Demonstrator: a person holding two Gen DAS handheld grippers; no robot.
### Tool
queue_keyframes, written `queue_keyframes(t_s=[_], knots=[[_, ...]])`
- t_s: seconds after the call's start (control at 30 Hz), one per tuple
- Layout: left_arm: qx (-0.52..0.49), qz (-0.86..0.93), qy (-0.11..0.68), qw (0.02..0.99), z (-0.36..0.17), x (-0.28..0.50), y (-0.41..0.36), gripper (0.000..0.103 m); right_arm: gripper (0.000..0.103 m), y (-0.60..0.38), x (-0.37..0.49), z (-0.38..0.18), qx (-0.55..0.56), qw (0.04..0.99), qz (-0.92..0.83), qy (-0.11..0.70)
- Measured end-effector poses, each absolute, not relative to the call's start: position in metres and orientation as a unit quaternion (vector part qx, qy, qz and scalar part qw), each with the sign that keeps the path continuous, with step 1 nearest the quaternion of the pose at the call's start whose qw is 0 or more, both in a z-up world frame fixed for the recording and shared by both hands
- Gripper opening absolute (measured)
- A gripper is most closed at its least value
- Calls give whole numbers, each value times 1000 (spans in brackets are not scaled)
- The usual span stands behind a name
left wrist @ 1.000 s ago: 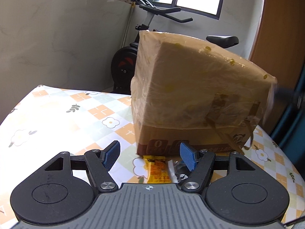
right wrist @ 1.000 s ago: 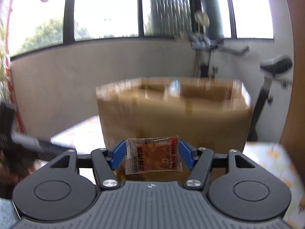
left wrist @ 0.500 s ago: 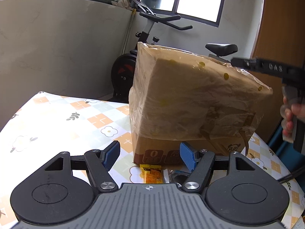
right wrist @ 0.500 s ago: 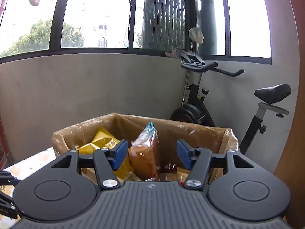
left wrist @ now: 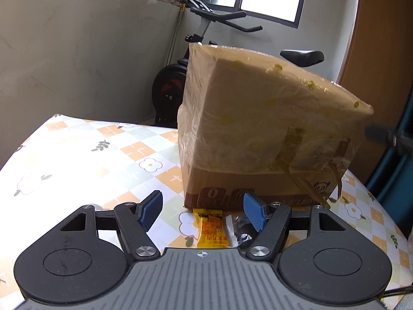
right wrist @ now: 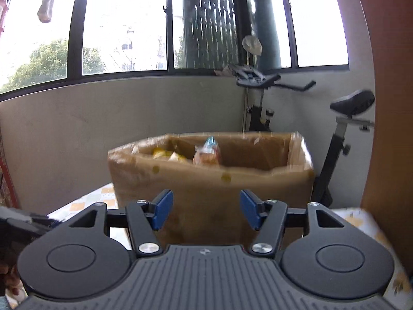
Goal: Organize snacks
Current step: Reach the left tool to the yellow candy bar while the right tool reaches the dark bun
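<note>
Left wrist view: left tool (left wrist: 201,210) gapes above an orange snack packet (left wrist: 213,232) beside the cardboard box (left wrist: 258,134). Right tool (right wrist: 204,211) is opening, nothing between its pads.

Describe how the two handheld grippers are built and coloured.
Both the left gripper and the right gripper look alike: black linkage arms with silver pivot screws, two round black discs, a ribbed grey body with a small centre mark, and blue textured pads on the jaws.
</note>
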State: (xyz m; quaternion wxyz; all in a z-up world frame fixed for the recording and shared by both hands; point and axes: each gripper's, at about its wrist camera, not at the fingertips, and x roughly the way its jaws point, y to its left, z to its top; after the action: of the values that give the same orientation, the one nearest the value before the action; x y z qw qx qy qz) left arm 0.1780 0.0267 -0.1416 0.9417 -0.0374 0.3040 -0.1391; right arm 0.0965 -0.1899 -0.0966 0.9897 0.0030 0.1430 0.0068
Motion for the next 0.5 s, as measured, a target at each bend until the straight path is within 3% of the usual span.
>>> queue_keyframes(t_s=[0.27, 0.5], knots=[[-38, -128, 320, 938, -153, 181, 31, 71, 62, -171, 128, -165, 26, 963, 54, 264], [-45, -120, 337, 933, -163, 181, 36, 71, 64, -138, 173, -205, -93, 930, 127, 334]])
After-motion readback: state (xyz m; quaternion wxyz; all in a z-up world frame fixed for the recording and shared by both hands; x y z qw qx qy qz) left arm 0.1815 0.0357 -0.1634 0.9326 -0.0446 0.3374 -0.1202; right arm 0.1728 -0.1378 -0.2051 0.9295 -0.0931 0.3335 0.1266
